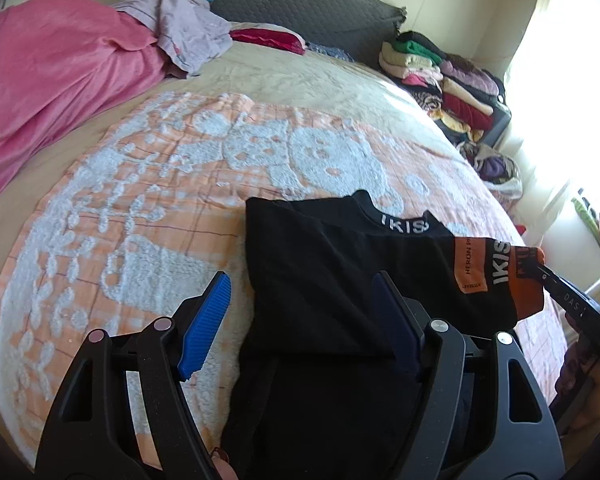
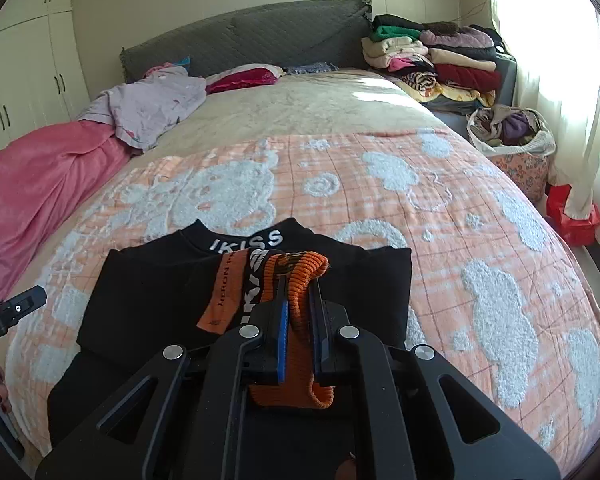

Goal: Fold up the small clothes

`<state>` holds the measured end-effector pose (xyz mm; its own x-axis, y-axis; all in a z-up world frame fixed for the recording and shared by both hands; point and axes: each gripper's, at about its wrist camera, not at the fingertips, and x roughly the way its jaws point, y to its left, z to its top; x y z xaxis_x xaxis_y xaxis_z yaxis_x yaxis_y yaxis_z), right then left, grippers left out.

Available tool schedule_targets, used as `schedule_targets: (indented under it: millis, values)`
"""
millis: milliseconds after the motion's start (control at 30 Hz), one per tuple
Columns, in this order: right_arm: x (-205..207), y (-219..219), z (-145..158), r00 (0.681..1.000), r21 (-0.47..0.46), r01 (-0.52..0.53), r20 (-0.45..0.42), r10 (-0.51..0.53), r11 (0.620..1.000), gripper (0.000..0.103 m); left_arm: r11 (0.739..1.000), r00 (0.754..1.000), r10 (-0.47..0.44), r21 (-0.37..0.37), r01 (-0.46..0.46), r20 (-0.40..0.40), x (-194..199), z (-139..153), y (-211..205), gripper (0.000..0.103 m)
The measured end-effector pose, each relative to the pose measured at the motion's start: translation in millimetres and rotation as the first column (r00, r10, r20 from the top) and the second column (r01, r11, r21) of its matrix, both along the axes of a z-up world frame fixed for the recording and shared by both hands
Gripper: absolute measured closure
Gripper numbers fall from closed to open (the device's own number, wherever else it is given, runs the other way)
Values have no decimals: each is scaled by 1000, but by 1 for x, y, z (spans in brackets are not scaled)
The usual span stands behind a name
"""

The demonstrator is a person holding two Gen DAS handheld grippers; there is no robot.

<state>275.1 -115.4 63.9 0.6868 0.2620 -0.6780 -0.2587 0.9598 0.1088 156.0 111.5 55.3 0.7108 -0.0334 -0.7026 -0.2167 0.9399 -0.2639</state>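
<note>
1. I am folding a black top that is lying on the orange and white blanket on the bed, near the bed's front edge.
2. My right fingers are squeezing shut on the orange cuff of the sleeve. I am holding the sleeve up over the body of the top.
3. My left fingers are standing open over the left side of the top. They are holding nothing. One blue pad is hanging over the blanket and the other is hanging over the black cloth.
4. I am only pinching the end of the cuff, so I think it could slip out if I pull fast. Then the sleeve would flop down crooked.
5. Nothing is pressing the top down. If I drag the sleeve across, I think the whole top could slide or bunch up, and the neat side fold on the left could come open.
6. The blanket is fluffy. I think the black cloth could catch on it and wrinkle.
7. If I let go too high, the sleeve could land twisted, with the orange patch folded under.
8. My two tools are close together. I think they could bump if I bring my left fingers down in a hurry.
</note>
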Motion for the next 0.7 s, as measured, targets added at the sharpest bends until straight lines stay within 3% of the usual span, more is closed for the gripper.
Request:
schedule_targets:
  millis: [233, 367, 567, 700]
  values:
    - [-1, -14, -9, 998, -22, 64, -1, -64, 998, 89, 999, 999, -42, 29, 43, -32, 9, -10, -18, 38]
    - [-4, -18, -12, 998, -18, 56, -12, -56, 998, 73, 997, 996, -63, 44, 66, -58, 18, -17, -27, 38]
    - [-12, -4, -21, 999, -24, -10, -43, 9, 1000, 73, 988, 986, -126, 70, 134, -109, 34, -29, -48, 38]
    - [-18, 9, -29, 997, -27, -51, -66, 49, 998, 73, 983, 971, -170, 42, 180, -169, 44, -46, -54, 40]
